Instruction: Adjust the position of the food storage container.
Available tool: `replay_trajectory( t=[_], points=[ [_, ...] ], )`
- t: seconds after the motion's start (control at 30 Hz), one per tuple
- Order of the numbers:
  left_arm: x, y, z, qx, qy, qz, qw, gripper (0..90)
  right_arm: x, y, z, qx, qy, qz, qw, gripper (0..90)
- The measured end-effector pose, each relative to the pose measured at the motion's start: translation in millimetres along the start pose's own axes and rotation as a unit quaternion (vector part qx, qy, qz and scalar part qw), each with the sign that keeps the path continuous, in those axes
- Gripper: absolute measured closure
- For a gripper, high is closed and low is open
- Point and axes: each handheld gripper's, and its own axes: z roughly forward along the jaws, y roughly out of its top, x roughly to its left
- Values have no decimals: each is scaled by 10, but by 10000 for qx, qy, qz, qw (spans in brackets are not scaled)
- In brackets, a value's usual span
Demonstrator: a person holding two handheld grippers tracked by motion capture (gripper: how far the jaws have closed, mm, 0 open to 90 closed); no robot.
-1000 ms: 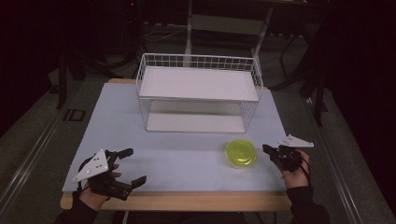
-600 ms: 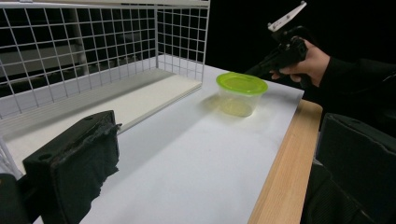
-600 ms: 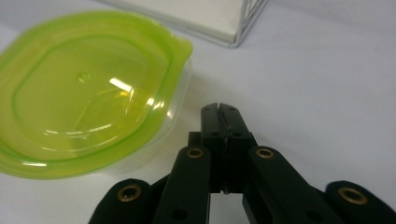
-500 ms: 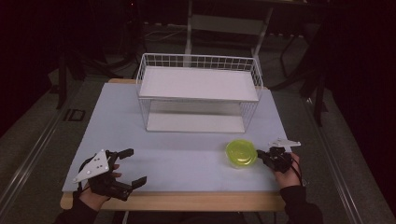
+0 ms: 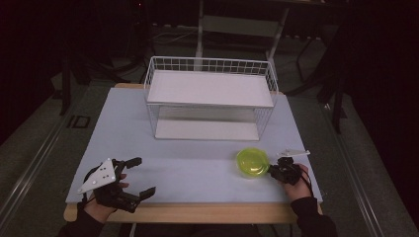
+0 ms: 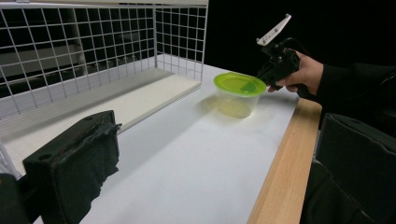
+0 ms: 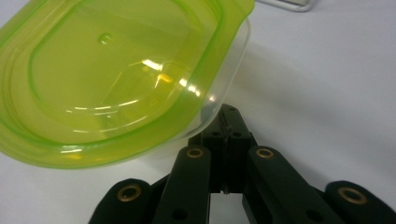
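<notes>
High view: your left gripper (image 5: 132,178) sits at the near left corner of the table (image 5: 197,170), jaws spread wide, nothing between them. Your right gripper (image 5: 272,171) is at the near right, tips just at the right edge of the lidded container (image 5: 252,162). The container is a clear tub with a green lid, standing upright on the white tabletop in front of the wire rack (image 5: 210,101), off its right front corner and apart from it. The rack has two white shelves, both bare.

Left gripper view: your own jaws stand far apart, one black pad at bottom left, the other at the right edge. Across the table the container (image 6: 239,94) stands on the white surface, just past the corner of the rack (image 6: 93,56). The right gripper (image 6: 263,77) comes in level from the right, its tips at the lid's rim; the grey plate sticks up above it. Can't tell from here whether the tips touch the lid.

Right gripper view: your right gripper (image 7: 227,122) has its jaws pressed together, no gap, nothing pinched. The closed tips lie right at the container's (image 7: 116,79) side wall, just under the overhanging lid rim. The lid is seated on the tub, and the tub rests on the table (image 7: 327,84).
</notes>
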Motion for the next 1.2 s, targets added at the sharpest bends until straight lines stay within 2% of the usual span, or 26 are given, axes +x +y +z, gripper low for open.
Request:
replay_trajectory(
  t=[0.23, 0.53, 0.87, 1.0, 1.07, 1.2],
  points=[
    [-2, 0, 1, 7, 7, 8, 10000, 2, 108, 50, 69, 55, 120, -174, 9998, 900],
    [-5, 1, 3, 16, 7, 16, 10000, 2, 244, 120, 168, 193, 163, -402, 9989, 900],
    [-7, 1, 4, 18, 8, 24, 10000, 2, 342, 186, 225, 165, 316, -461, 9983, 900],
    [-9, 2, 4, 18, 2, 26, 10000, 2, 435, 235, 283, 197, 365, -577, 9975, 900],
    [-9, 1, 5, 16, -2, 19, 10000, 2, 435, 235, 283, 197, 365, -577, 9975, 900],
    [-10, 2, 5, 20, -2, 33, 10000, 2, 522, 288, 337, 189, 481, -637, 9966, 900]
  ],
)
